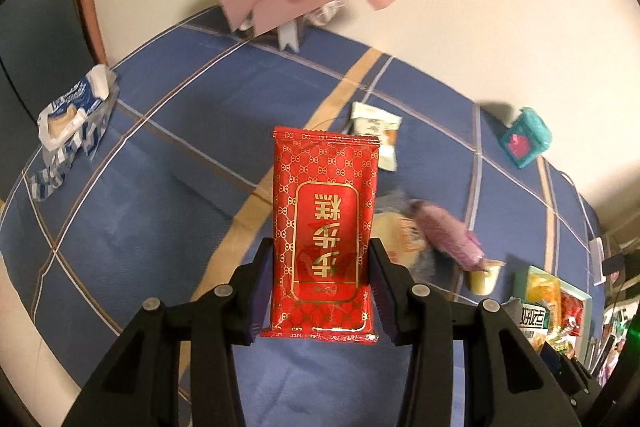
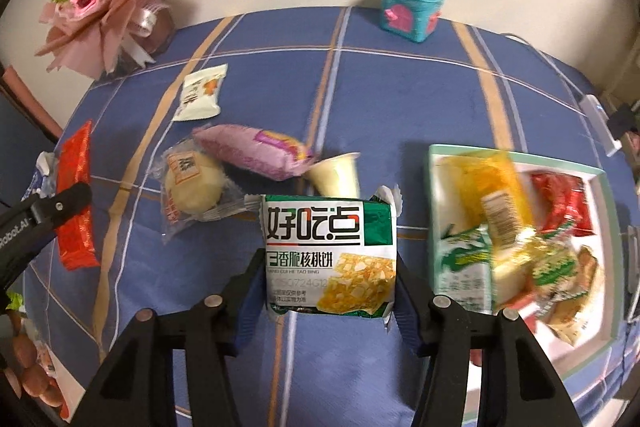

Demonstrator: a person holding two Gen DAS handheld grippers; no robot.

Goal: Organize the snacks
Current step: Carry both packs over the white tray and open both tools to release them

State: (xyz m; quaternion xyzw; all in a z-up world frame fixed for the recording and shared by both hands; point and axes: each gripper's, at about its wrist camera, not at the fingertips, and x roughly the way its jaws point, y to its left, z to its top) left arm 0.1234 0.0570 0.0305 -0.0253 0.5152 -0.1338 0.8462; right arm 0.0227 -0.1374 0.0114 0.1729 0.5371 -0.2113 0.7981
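L tongs (image 1: 320, 291) clamped on red pack (image 1: 325, 227), held above blue cloth (image 1: 160, 211). R tongs (image 2: 330, 291) clamped on green biscuit pack (image 2: 330, 251), left of tray (image 2: 434, 195) w/ snacks. Purple pack (image 2: 252, 151), jelly cup (image 2: 338, 174) loose on cloth.

Showing on the cloth: 1 red packet (image 1: 324, 231), 1 green packet (image 2: 330, 255), 1 purple packet (image 2: 256, 149), 1 white packet (image 2: 200, 93), 1 jelly cup (image 2: 338, 175), 1 tray (image 2: 434, 187), 1 teal box (image 2: 410, 9), 1 bouquet (image 2: 100, 7).
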